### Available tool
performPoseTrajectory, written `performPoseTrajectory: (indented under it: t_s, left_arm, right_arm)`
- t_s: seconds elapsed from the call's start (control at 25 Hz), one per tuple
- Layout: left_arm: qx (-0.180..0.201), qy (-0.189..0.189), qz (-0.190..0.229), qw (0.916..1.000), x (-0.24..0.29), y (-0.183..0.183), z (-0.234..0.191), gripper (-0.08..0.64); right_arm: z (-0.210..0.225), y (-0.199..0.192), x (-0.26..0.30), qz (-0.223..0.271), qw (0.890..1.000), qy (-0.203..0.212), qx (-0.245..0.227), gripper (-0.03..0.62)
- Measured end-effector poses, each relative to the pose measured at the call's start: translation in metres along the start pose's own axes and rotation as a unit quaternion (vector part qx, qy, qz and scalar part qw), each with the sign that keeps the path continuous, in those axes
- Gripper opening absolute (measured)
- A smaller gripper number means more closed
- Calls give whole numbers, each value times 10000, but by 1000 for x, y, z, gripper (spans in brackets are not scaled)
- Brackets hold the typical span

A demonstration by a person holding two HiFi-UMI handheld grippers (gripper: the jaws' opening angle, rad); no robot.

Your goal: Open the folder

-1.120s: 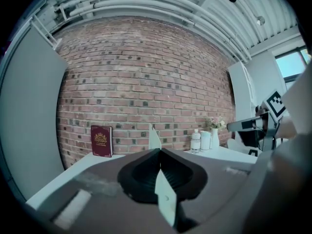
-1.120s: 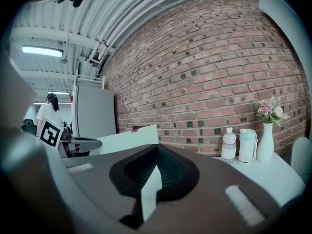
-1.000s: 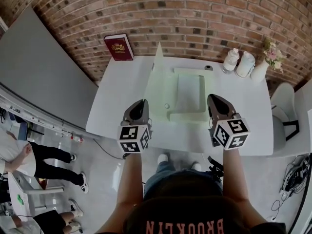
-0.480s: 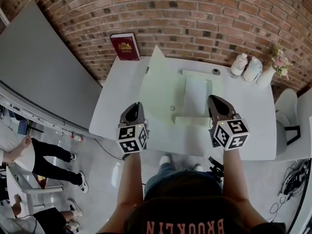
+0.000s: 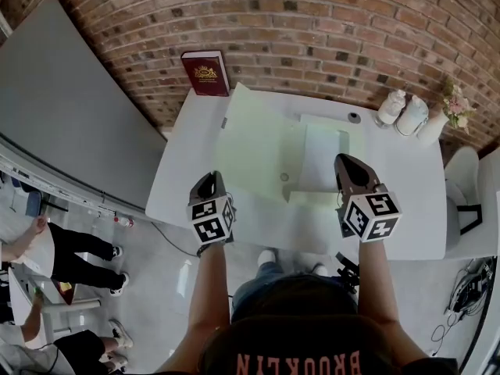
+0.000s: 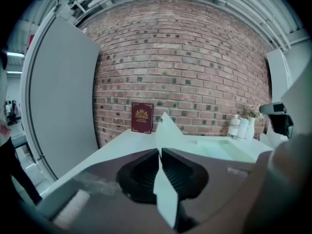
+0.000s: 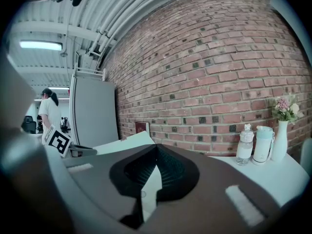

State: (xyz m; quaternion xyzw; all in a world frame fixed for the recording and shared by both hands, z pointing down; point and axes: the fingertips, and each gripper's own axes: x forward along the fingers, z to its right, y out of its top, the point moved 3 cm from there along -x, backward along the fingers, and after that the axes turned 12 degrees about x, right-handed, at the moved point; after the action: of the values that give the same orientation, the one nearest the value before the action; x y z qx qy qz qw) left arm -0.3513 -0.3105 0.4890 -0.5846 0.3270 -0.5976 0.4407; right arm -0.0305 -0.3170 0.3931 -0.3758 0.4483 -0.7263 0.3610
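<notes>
A pale green folder (image 5: 324, 158) lies on the white table (image 5: 183, 170). Its cover (image 5: 250, 143) is swung over to the left, and its far corner sticks up in the left gripper view (image 6: 165, 126). My left gripper (image 5: 208, 180) is at the cover's near left corner. The thin sheet runs through the narrow slit between its jaws (image 6: 159, 152), which have just been opening slightly. My right gripper (image 5: 349, 161) hovers over the folder's near right part. It is shut (image 7: 156, 147) and holds nothing.
A dark red book (image 5: 206, 73) leans on the brick wall at the back left. Two bottles (image 5: 392, 106) and a vase of flowers (image 5: 453, 104) stand at the back right corner. A grey panel (image 5: 70, 108) stands left of the table and a chair (image 5: 469, 178) right of it. People stand on the floor at lower left.
The cover has swung from nearly upright over to the left. My left gripper has moved left, down and back toward me with it. The right gripper has shifted only slightly.
</notes>
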Motion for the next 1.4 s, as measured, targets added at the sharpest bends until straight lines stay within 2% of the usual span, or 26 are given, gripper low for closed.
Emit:
performPoseTrajectory:
  t_s: [0.32,0.8,1.0,1.2,1.4]
  left_arm:
    - [-291,198,-592,9976,20,-39,-22,25]
    - [-582,135,-1388,9885,48,-87,-40,35]
    - [-618,155,-1809,9814,57,-102,-43,43]
    - [-491,242,-2224,9734,68,-117,-48,51]
    - [-575,169,-2581,9643,78,-139,-43,65]
  right_arm:
    - [-5,-10,15,-148,9998,-95,-28,-2]
    - [-16,-23,36,-438,9987,-188,-155,-2]
    - [-20,-30,43,-589,9978,-232,-217,-2]
    - [-22,-34,49,-655,9970,-323,-247,-2]
    - [-24,-37,52,-692,9964,-392,-279,-2]
